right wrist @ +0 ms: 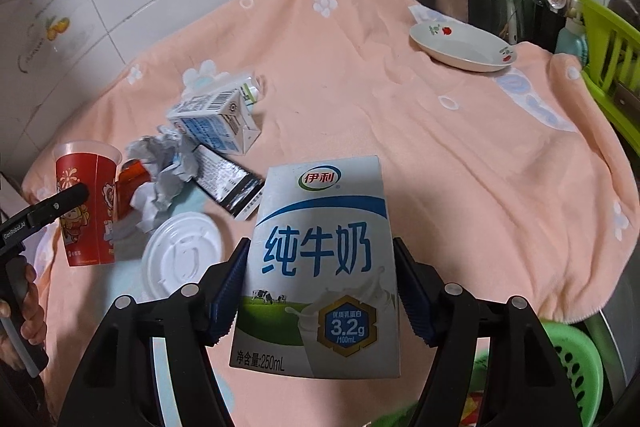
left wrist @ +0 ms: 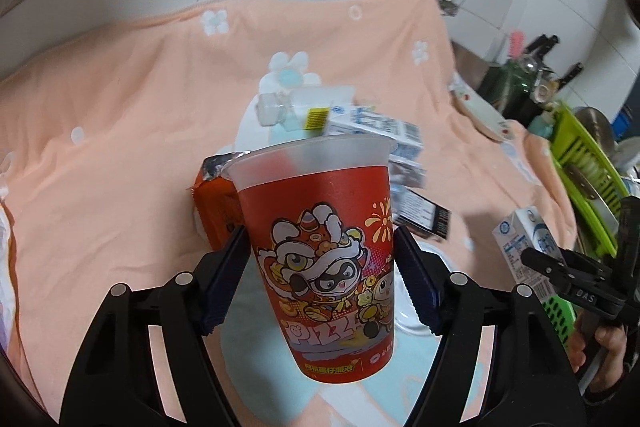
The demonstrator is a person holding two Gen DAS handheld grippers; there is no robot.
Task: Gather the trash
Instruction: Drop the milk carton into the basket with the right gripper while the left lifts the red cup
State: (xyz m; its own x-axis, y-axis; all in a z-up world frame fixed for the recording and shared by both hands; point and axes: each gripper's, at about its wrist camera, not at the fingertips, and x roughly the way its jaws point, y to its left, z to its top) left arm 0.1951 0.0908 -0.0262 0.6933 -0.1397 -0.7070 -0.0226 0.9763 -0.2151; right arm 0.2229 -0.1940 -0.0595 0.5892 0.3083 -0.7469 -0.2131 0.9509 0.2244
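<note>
My left gripper (left wrist: 322, 241) is shut on a red paper cup (left wrist: 320, 187) printed with a cartoon lion, and the cup stands upright between the pads. The right wrist view shows that same cup (right wrist: 86, 203) at the left edge. My right gripper (right wrist: 320, 251) is shut on a white-and-blue milk carton (right wrist: 320, 219), held upright over the peach cloth (right wrist: 400, 131). More trash lies on the cloth: a second milk carton (right wrist: 216, 119), crumpled paper (right wrist: 164, 167), a white lid (right wrist: 182, 259), a black wrapper (right wrist: 228, 183) and an orange packet (right wrist: 134, 179).
A white plate (right wrist: 464, 47) sits at the far right of the cloth. A green dish rack (right wrist: 612, 59) with knives and utensils stands beyond it. A green perforated basket (right wrist: 572, 359) is low at the right. A tiled wall runs behind.
</note>
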